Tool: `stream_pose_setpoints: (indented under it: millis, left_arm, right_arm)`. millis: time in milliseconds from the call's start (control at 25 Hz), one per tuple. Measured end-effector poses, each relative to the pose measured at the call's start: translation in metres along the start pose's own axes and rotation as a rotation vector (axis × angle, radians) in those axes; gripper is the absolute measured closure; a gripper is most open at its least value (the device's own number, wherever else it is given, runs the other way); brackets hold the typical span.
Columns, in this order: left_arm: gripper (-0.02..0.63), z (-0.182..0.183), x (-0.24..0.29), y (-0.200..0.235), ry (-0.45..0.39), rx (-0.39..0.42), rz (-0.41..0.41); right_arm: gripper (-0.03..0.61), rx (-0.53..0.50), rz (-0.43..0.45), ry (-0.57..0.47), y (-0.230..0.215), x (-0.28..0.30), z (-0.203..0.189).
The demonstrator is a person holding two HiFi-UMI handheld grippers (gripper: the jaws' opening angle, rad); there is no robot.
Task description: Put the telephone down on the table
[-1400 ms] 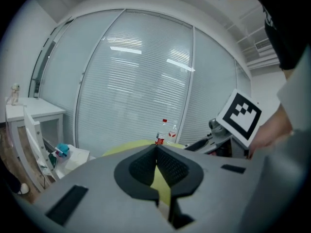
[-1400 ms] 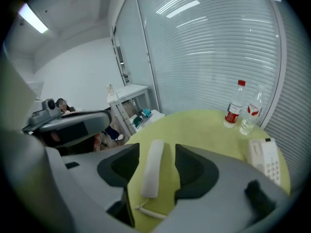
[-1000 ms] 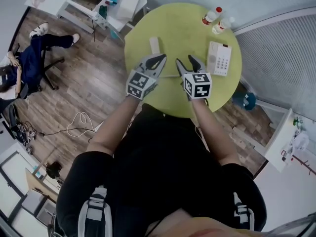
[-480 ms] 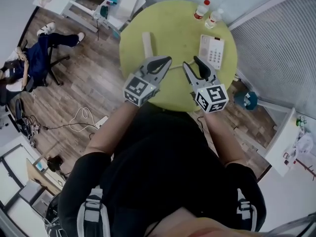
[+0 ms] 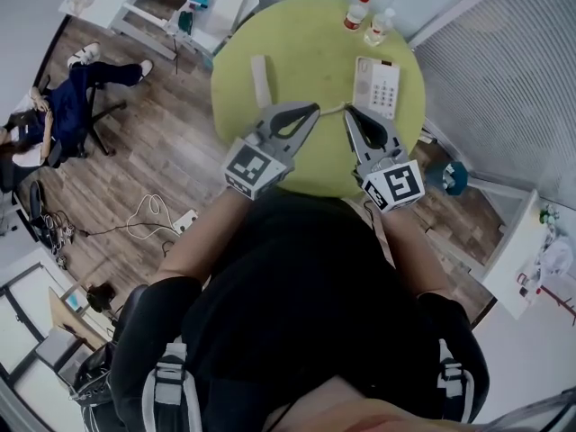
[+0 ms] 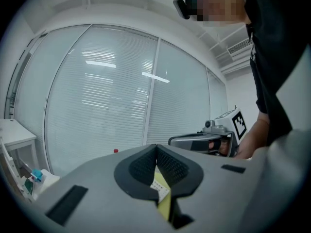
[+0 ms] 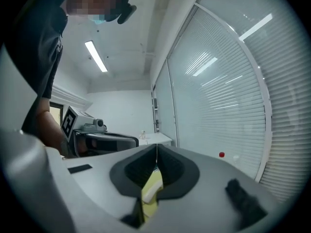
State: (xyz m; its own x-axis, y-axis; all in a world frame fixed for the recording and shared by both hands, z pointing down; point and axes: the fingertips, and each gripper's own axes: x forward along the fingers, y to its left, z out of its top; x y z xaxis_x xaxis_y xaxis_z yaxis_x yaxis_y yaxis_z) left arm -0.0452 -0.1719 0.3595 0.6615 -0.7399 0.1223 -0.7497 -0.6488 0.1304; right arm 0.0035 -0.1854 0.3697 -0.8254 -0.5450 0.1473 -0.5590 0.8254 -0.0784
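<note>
The telephone (image 5: 378, 86), a white boxy slab with a grid of keys, lies flat toward the upper right on the round, matte yellow-green table (image 5: 306, 52). A slim white bar (image 5: 261, 80) to its left is possibly its handset. The grey left gripper (image 5: 312, 109) has its ribbed pads together and empty. The right gripper (image 5: 349, 113) has just closed its jaws on nothing.

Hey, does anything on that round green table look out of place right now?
What looks like the handset lies off the telephone base, well apart from it on the table instead of in its cradle. Nothing looks spilled or tipped.
</note>
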Motion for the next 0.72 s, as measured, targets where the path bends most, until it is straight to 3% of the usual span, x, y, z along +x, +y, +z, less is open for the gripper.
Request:
stream_pose_setpoints:
  millis: [720]
  left_arm:
    - [0.601,0.0021,0.0029,-0.0024,-0.012,0.021,-0.016]
  right_arm:
    - [0.561,-0.038,-0.001,0.000,0.0043,0.0017,0.0041]
